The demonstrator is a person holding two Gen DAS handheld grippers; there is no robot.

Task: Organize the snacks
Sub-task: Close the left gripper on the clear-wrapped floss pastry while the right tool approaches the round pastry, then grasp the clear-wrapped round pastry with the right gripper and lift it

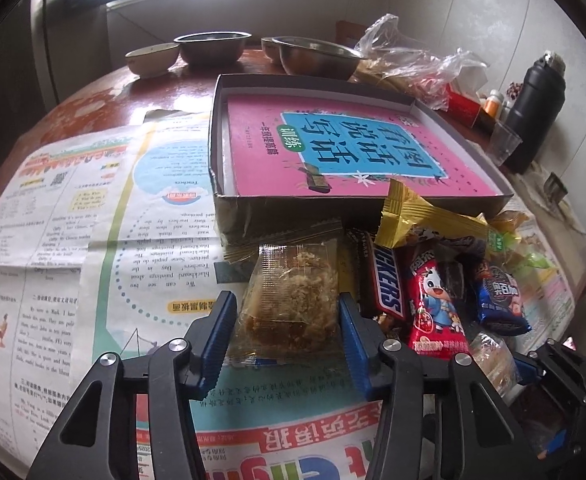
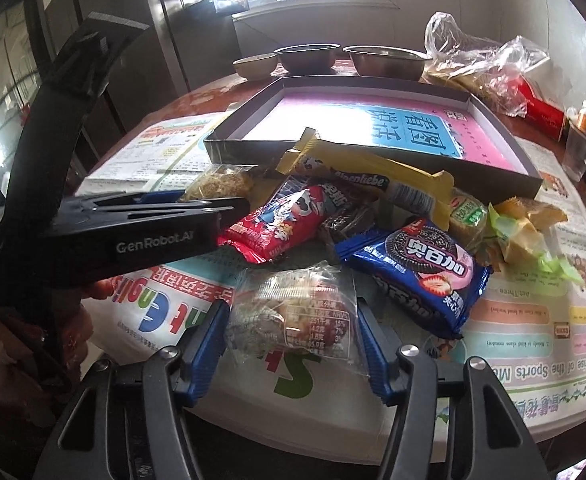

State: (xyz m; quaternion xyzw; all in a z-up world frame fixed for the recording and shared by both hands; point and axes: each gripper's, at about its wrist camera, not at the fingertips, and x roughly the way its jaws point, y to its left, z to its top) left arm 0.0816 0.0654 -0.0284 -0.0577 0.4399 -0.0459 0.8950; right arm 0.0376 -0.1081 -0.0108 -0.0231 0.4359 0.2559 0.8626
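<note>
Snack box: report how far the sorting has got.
Done: nothing shows yet; the box holds only a pink book, no snacks. In hand: the left tool brackets a clear-wrapped cake, the right tool brackets another clear pack; neither looks lifted. Left: the pile beside the box, including Snickers, the red pack and the Oreo pack.

A: Left gripper is reaching forward low, its blue pads standing parted, one on either side of a clear-wrapped cake.

B: Contact?

A: Cannot tell; pads are sitting just beside the wrapper. Right gripper is likewise bracketing a clear packet, fingers spread wide.
</note>
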